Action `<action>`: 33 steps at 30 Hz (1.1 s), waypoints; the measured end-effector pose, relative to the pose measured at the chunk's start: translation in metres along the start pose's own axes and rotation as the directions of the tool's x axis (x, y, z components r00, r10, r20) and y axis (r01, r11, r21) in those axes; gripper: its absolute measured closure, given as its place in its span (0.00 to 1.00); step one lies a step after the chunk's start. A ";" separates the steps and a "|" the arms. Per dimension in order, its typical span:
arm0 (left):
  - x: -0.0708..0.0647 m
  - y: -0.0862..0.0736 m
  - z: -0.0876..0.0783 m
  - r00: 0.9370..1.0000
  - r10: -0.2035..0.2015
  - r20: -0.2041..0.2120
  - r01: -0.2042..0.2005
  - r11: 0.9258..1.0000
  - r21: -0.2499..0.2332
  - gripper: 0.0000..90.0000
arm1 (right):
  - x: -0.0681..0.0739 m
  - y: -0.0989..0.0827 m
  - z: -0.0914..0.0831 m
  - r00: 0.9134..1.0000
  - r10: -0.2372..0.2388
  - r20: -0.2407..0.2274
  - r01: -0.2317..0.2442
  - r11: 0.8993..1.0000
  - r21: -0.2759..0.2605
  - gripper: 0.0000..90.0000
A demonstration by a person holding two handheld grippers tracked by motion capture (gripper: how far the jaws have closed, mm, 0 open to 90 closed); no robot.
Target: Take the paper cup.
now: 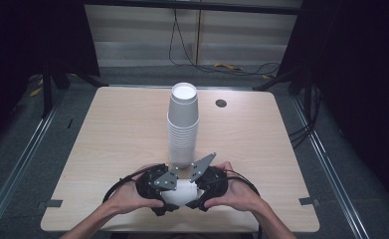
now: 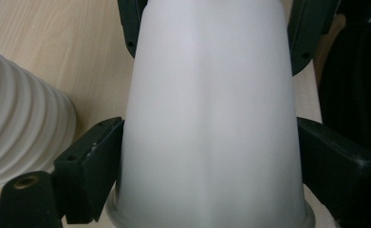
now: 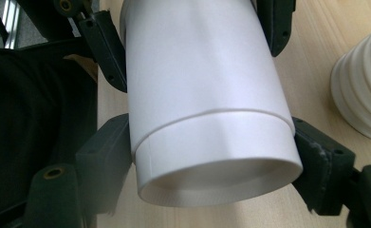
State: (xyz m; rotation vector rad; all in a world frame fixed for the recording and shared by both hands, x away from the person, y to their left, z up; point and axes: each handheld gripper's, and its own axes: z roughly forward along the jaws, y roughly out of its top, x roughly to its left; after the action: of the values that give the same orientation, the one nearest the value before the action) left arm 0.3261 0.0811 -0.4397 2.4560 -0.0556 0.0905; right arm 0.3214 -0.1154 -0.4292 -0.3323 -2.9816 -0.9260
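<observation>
jaws of both the left gripper (image 1: 174,195) and the right gripper (image 1: 196,191) are closed against the sides of one white paper cup (image 1: 181,193), which lies on its side between the two hands. this cup sits just in front of the tall stack of cups (image 1: 182,127), toward the person's edge of the tabletop (image 1: 107,139). left jaws press the cup (image 2: 211,123) near its rim, right jaws clamp it (image 3: 207,109) near its base, with the stack (image 3: 363,90) beside.

Soft overhead light falls evenly on the pale counter (image 1: 122,129), while the surroundings sink into near black. The high view is slightly soft. In both gripper views the white cup (image 2: 211,118) between the jaws looks hazy and close-blurred, almost washed out, with faint shading along its sides
</observation>
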 end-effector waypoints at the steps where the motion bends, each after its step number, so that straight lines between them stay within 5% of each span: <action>1: 0.000 0.000 -0.002 1.000 0.005 -0.007 -0.005 1.000 -0.011 0.15 | 0.000 0.000 0.000 1.000 0.002 -0.002 -0.002 1.000 0.000 0.26; 7: 0.002 -0.002 -0.009 1.000 -0.007 -0.011 0.006 0.995 -0.098 0.16 | -0.001 -0.001 -0.001 1.000 0.004 0.006 -0.004 1.000 -0.015 0.26; 11: 0.003 -0.001 -0.016 1.000 -0.022 0.012 0.024 0.982 -0.187 0.19 | -0.002 -0.001 0.000 1.000 0.004 0.007 -0.004 1.000 -0.010 0.26; 16: 0.002 -0.001 -0.024 1.000 -0.032 -0.002 0.030 0.972 -0.233 0.18 | -0.003 -0.001 -0.001 1.000 0.011 0.010 -0.010 1.000 -0.027 0.26; 22: 0.007 -0.005 -0.033 0.997 -0.080 0.008 0.078 0.942 -0.327 0.18 | -0.006 -0.005 -0.007 0.999 0.043 0.009 -0.042 0.997 -0.059 0.26; 29: 0.013 -0.015 -0.037 0.990 -0.143 0.006 0.135 0.918 -0.373 0.18 | -0.010 -0.015 -0.013 0.997 0.082 0.016 -0.080 0.993 -0.092 0.26; 31: 0.015 -0.019 -0.038 0.985 -0.171 0.017 0.164 0.902 -0.401 0.18 | -0.013 -0.018 -0.016 0.995 0.094 0.021 -0.091 0.991 -0.100 0.26; 33: 0.016 -0.025 -0.037 0.975 -0.221 0.030 0.211 0.875 -0.436 0.18 | -0.015 -0.020 -0.018 0.994 0.113 0.007 -0.111 0.986 -0.126 0.26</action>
State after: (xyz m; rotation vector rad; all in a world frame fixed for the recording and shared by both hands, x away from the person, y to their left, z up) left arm 0.3418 0.1231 -0.4255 1.9937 0.1906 0.0028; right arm 0.3311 -0.1448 -0.4265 -0.5048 -2.8878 -1.1057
